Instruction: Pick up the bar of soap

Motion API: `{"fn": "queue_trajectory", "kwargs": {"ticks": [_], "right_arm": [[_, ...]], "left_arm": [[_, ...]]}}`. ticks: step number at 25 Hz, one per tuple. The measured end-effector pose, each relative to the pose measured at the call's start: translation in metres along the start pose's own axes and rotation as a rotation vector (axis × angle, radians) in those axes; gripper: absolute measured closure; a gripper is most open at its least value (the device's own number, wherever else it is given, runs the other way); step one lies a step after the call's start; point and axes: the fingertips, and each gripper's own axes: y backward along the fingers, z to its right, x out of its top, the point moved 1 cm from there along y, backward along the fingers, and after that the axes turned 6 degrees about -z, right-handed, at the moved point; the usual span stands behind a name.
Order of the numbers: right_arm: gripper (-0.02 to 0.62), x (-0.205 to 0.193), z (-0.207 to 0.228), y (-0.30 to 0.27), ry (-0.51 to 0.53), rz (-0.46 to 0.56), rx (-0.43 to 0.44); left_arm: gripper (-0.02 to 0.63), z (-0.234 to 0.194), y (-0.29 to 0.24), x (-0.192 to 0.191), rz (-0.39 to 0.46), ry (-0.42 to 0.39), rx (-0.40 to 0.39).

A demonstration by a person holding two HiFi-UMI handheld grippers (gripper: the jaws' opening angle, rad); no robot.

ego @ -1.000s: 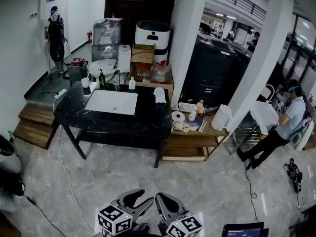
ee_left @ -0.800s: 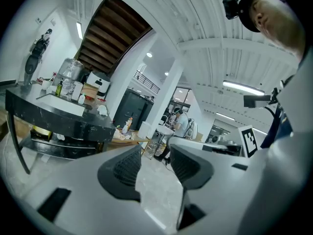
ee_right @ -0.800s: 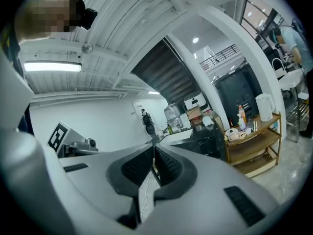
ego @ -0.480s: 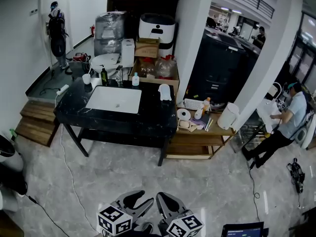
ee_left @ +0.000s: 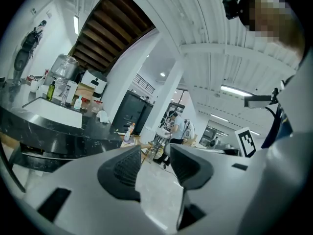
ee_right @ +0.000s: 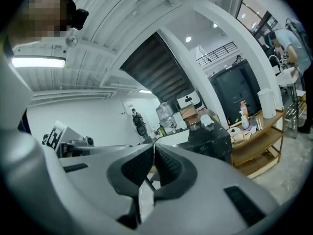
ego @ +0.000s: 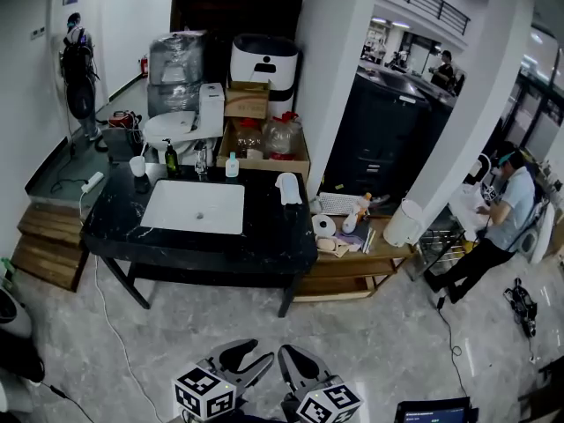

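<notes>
A black counter (ego: 264, 236) with a white sink (ego: 194, 206) stands across the floor ahead, far from both grippers. Small bottles (ego: 233, 166) line its back edge and a white lump (ego: 288, 188) lies at its right end. I cannot pick out a bar of soap at this distance. My left gripper (ego: 263, 352) is at the bottom of the head view; in the left gripper view it (ee_left: 155, 163) is open with nothing between its pads. My right gripper (ego: 286, 356) is beside it, and in the right gripper view it (ee_right: 154, 153) is shut and empty.
A low wooden shelf (ego: 352, 263) with a tissue roll and bottles adjoins the counter's right side. A white column (ego: 330, 77) rises behind it. A person (ego: 498, 227) sits at the right. Wooden steps (ego: 44, 245) and a floor cable (ego: 110, 324) lie at the left. A laptop (ego: 432, 410) is at bottom right.
The counter has grown larger and slid left in the head view as I move toward it. Both grippers keep their place at the bottom of the frame, with their jaws unchanged.
</notes>
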Motion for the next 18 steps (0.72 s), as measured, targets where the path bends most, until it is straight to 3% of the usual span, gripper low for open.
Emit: {"fn": "queue_trajectory", "kwargs": {"ticks": [8, 18], "right_arm": [[0.574, 0.005, -0.006, -0.057, -0.011, -0.030, -0.062], [0.574, 0.002, 0.007, -0.095, -0.028, -0.091, -0.067]], "left_arm": [[0.410, -0.060, 0.004, 0.023, -0.005, 0.027, -0.049], [0.410, -0.098, -0.008, 0.024, -0.017, 0.093, -0.048]]}}
